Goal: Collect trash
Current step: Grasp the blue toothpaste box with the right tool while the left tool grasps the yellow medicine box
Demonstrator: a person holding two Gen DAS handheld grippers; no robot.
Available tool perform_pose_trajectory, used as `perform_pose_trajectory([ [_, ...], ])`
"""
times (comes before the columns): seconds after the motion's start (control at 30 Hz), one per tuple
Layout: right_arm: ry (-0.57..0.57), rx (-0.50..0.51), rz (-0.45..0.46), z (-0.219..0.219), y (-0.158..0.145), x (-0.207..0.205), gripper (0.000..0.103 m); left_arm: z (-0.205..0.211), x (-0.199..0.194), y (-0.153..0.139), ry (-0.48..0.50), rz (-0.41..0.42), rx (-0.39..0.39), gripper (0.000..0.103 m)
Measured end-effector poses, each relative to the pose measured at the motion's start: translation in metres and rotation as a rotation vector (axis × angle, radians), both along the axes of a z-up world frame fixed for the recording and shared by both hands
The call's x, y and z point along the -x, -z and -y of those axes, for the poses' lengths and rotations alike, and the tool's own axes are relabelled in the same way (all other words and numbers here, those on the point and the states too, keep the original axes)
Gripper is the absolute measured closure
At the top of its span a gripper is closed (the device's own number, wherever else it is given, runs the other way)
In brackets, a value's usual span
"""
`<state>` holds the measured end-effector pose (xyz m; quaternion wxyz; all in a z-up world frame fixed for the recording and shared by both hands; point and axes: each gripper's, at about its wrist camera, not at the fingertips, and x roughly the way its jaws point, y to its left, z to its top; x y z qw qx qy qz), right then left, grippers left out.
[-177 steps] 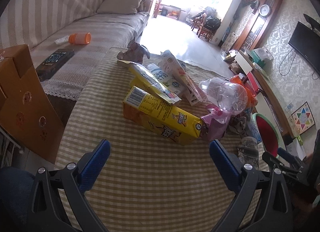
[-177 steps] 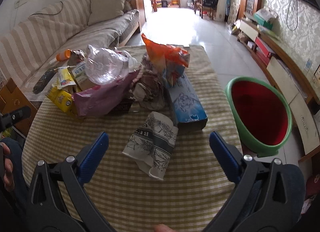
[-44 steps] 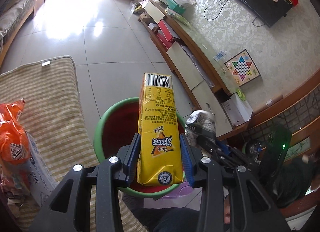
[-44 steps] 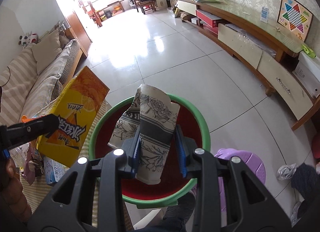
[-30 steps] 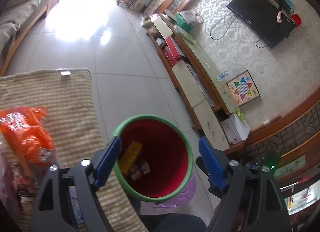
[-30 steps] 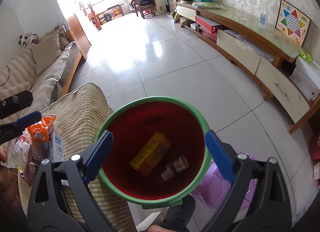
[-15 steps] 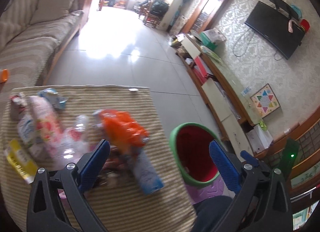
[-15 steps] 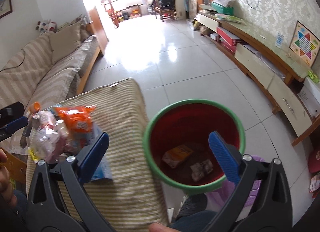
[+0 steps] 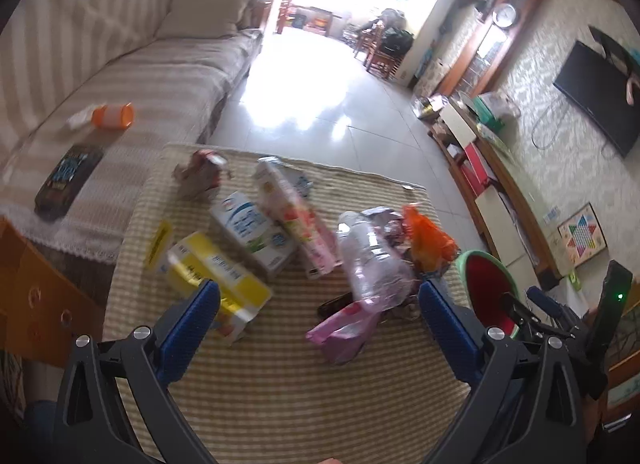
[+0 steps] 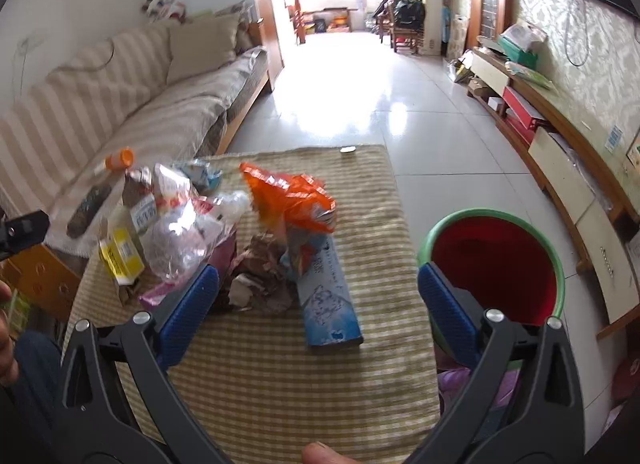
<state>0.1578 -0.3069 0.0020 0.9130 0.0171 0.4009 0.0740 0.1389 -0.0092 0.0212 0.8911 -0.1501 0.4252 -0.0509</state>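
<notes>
Trash lies on the checked tablecloth (image 9: 280, 384): a yellow carton (image 9: 216, 280), a white-blue milk carton (image 9: 252, 232), a pink-white carton (image 9: 296, 220), a clear plastic bottle (image 9: 372, 260), a pink bag (image 9: 344, 332) and an orange bag (image 9: 428, 240). In the right wrist view I see the orange bag (image 10: 292, 196), a blue box (image 10: 328, 300), crumpled brown paper (image 10: 260, 272) and the bottle (image 10: 180, 236). The green bin with red inside (image 10: 496, 264) stands right of the table. My left gripper (image 9: 320, 316) and right gripper (image 10: 318, 304) are both open and empty above the table.
A striped sofa (image 9: 120, 76) stands to the left with an orange-capped bottle (image 9: 112, 115) and a dark box (image 9: 66, 180). A wooden cabinet (image 9: 36, 296) is at the near left. A low TV unit (image 10: 568, 160) runs along the right wall. The tiled floor (image 10: 360, 104) lies beyond.
Both grippers dropped their items into the bin, opened, and swung back left from the bin toward the trash pile on the table.
</notes>
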Motion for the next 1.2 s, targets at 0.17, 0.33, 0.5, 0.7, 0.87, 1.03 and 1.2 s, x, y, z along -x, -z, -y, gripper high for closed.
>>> perform_pose_trajectory([
  [0.17,-0.045,0.038,-0.054,-0.012,0.023,-0.003,0.005,-0.033,0.007,0.030,-0.108,-0.069,0.014,0.008],
  [0.33,-0.061,0.024,-0.092,-0.011,0.041,-0.006,0.005,-0.048,-0.002,0.059,-0.179,-0.137,0.035,0.008],
  [0.5,-0.052,0.096,-0.097,-0.013,0.052,-0.015,0.005,-0.058,-0.015,0.086,-0.247,-0.195,0.090,0.008],
  [0.7,-0.064,0.096,-0.119,-0.008,0.064,-0.033,0.005,-0.067,-0.035,0.116,-0.328,-0.258,0.166,0.009],
  [0.87,-0.060,0.105,-0.139,-0.003,0.075,-0.044,0.005,-0.069,-0.047,0.131,-0.374,-0.284,0.193,0.009],
  [1.03,-0.070,0.092,-0.202,-0.001,0.094,-0.054,0.005,-0.061,-0.057,0.138,-0.384,-0.299,0.198,0.012],
  [1.2,-0.084,0.108,-0.231,-0.004,0.106,-0.057,0.025,-0.055,-0.066,0.143,-0.389,-0.308,0.197,0.022],
])
